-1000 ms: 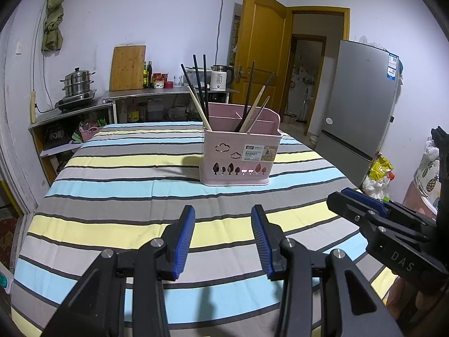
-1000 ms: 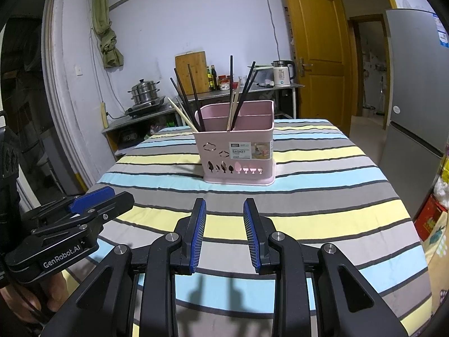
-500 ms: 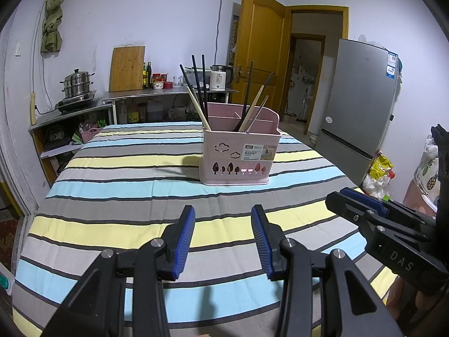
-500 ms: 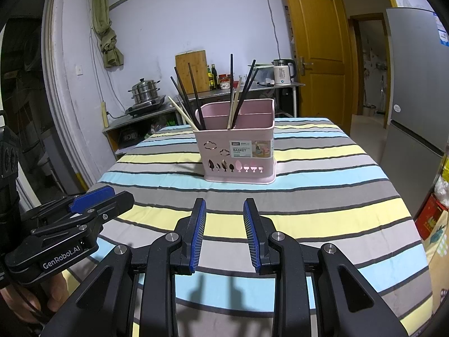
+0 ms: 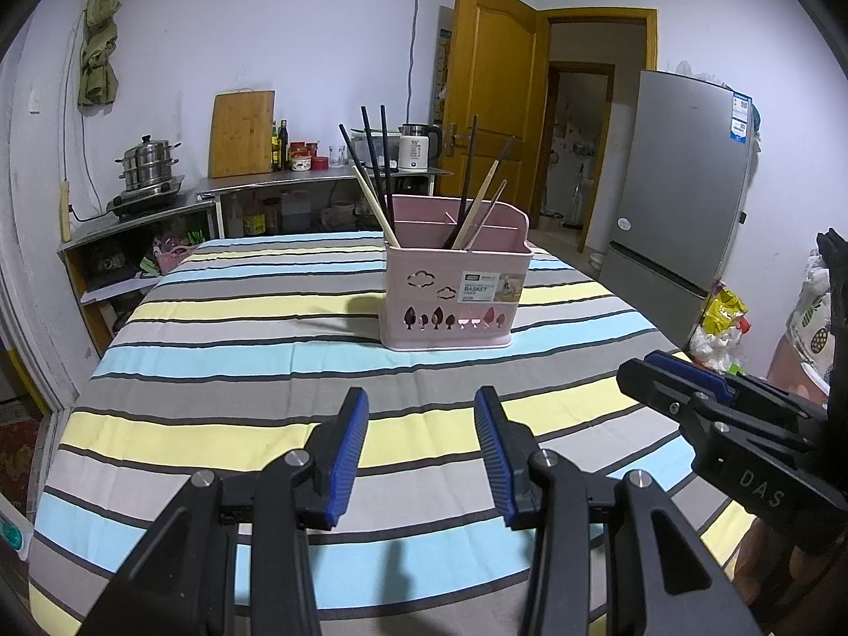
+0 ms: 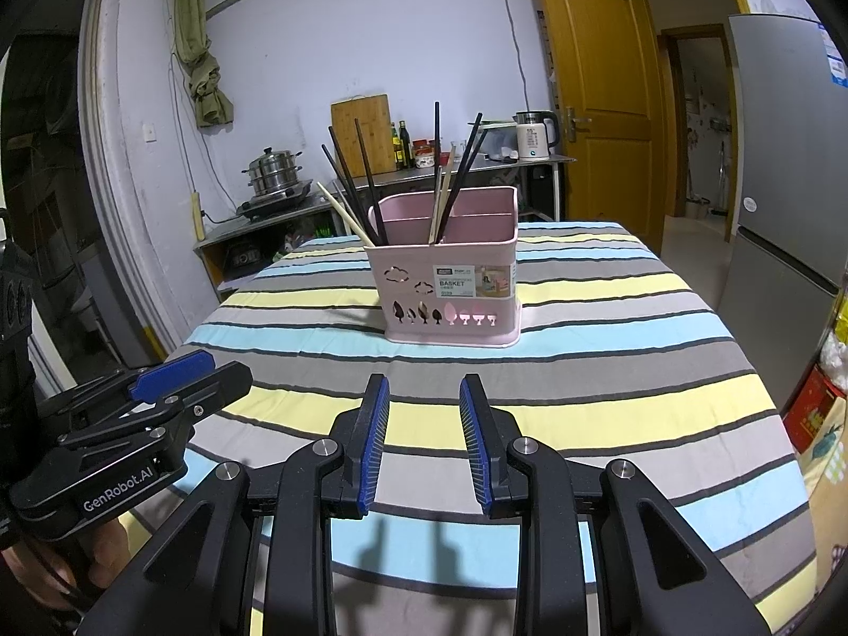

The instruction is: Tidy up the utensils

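A pink utensil basket [image 5: 456, 294] stands on the striped tablecloth [image 5: 254, 318], also in the right wrist view [image 6: 450, 286]. Several black and pale wooden chopsticks [image 5: 379, 169] stand in its compartments [image 6: 355, 185]. My left gripper [image 5: 421, 445] is open and empty, held above the near part of the table, well short of the basket. My right gripper [image 6: 424, 434] is open and empty, beside the left one. Each gripper shows at the edge of the other's view, the right one [image 5: 683, 376] and the left one [image 6: 175, 376].
A counter [image 5: 159, 206] with a steamer pot [image 5: 148, 164], cutting board [image 5: 241, 132], bottles and kettle [image 5: 416, 151] lines the back wall. A fridge [image 5: 683, 185] stands at right beside an open yellow door [image 5: 493, 106]. Bags [image 5: 726, 318] lie on the floor at right.
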